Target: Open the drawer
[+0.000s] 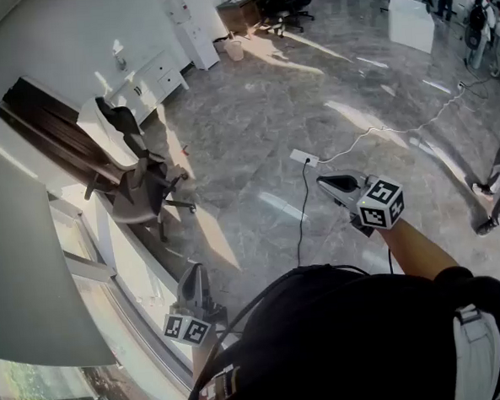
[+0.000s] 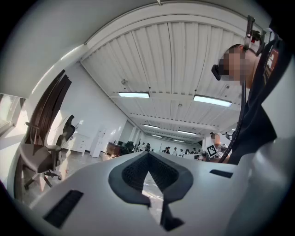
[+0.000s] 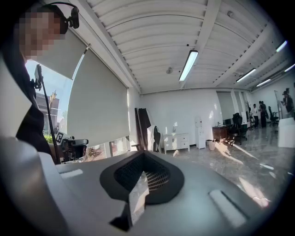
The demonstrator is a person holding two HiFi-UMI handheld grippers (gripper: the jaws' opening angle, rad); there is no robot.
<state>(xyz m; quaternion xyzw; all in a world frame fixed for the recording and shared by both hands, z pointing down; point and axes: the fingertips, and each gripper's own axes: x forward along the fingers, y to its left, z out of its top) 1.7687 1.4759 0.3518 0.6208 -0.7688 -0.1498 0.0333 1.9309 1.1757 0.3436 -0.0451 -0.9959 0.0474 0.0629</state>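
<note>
The left gripper (image 1: 194, 273) and the right gripper (image 1: 327, 184) both have their jaws closed on nothing. The low white drawer cabinet (image 1: 152, 81) stands against the far white wall (image 1: 63, 37), well apart from both.

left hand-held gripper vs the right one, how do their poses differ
The left hand-held gripper is tucked close to the person; the right hand-held gripper is held farther out over the floor. The left one points toward the office chair; the right one points across the floor, to the picture's left. Both are shut, with nothing between the jaws.
</note>
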